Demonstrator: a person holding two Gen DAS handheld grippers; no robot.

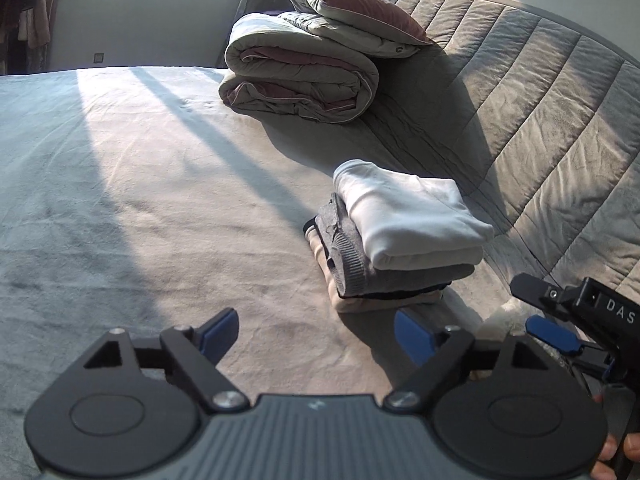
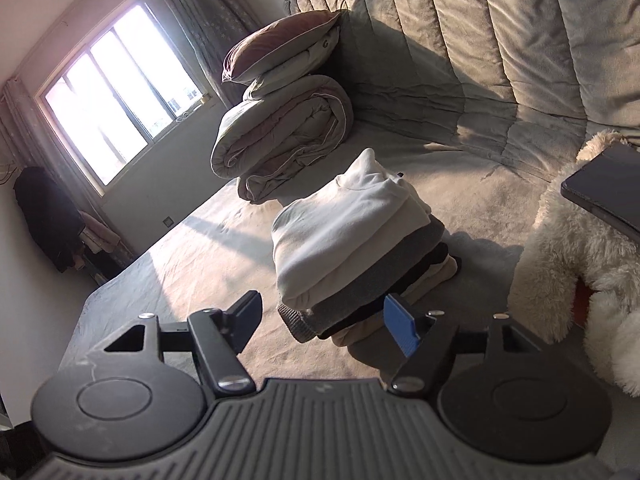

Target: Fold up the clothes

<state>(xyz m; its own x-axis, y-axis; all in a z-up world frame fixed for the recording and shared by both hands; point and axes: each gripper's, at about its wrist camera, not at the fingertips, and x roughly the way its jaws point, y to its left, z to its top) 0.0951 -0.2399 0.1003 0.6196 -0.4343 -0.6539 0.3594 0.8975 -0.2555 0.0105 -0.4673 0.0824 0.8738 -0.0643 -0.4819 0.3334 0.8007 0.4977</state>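
Where sunlight stripes the grey bedspread (image 1: 120, 200), one stack of folded clothes (image 1: 396, 236), white top uppermost, beside the quilted headboard (image 1: 520, 100), one rolled duvet (image 1: 296, 76), one pillow (image 1: 352, 12), window (image 2: 108, 92) behind, left gripper (image 1: 316, 338) and right gripper (image 2: 324, 320) spread, empty.

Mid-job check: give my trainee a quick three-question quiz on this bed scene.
1. True or false: the left gripper holds a garment.
2. Which garment tops the stack of folded clothes? A white folded top, B grey knit sweater, C beige garment.
3. What lies on the rolled grey-and-mauve duvet?

Key: 1 false, its jaws are open and empty. 2 A, the white folded top. 3 a mauve-and-grey pillow.
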